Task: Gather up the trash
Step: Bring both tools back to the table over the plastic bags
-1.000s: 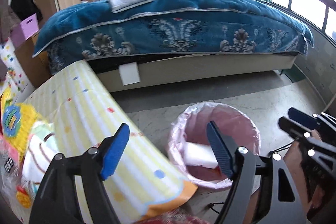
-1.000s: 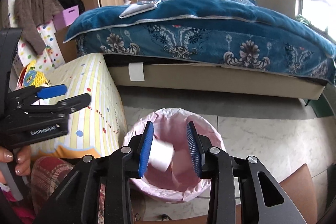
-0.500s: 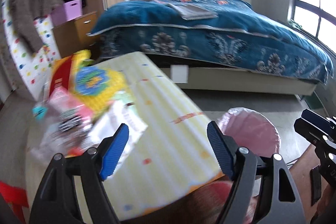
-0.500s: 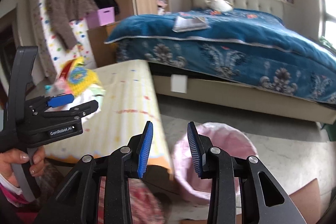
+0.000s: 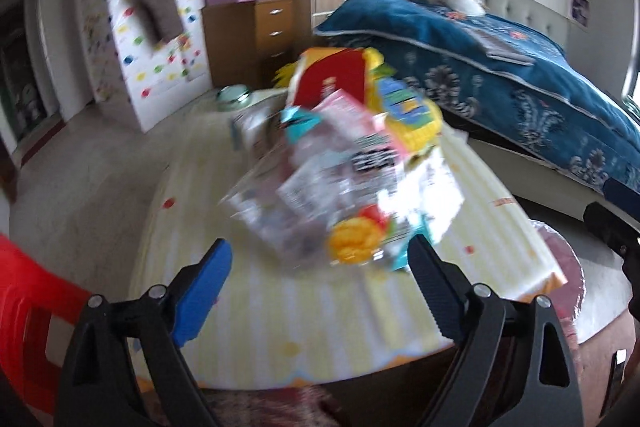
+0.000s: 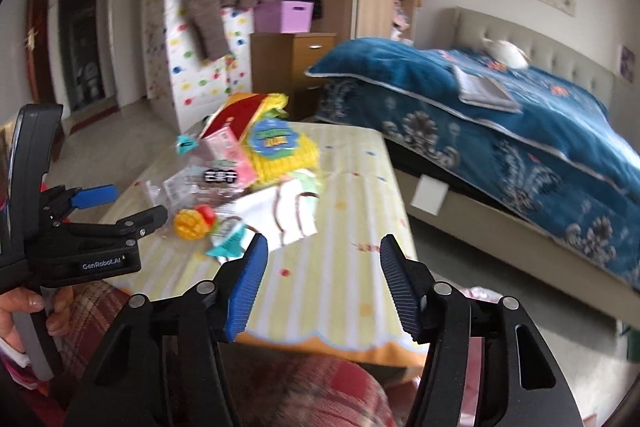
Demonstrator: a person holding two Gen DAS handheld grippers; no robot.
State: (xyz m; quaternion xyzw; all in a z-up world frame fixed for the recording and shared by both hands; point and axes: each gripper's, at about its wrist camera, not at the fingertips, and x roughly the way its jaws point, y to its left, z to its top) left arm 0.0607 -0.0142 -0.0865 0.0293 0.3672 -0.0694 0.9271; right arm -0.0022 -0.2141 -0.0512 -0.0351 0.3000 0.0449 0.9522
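Note:
A heap of trash lies on the table under a yellow striped cloth (image 5: 320, 311): clear wrappers with a yellow and red fruit print (image 5: 360, 239) (image 6: 192, 223), a yellow bag (image 5: 404, 111) (image 6: 280, 151), a red pack (image 5: 332, 75) and a white wrapper (image 6: 288, 215). My left gripper (image 5: 316, 255) (image 6: 138, 205) hovers just short of the heap, jaws opening, nothing between them. My right gripper (image 6: 323, 247) hangs over the table's near edge, jaws opening and empty; its tips (image 5: 612, 203) show at the right. The pink-lined bin (image 5: 560, 255) (image 6: 480, 293) peeks out past the table's corner.
A bed with a blue quilt (image 6: 500, 115) fills the right side. A wooden drawer chest (image 5: 256, 35) with a purple box (image 6: 284, 15) stands behind the table. A red chair (image 5: 24, 287) is at the left. A hand (image 6: 20, 311) holds the left gripper.
Both views have swung left, from the bin to the table and its heap. The white piece that was between the right fingers is gone. Both pairs of jaws stand wider.

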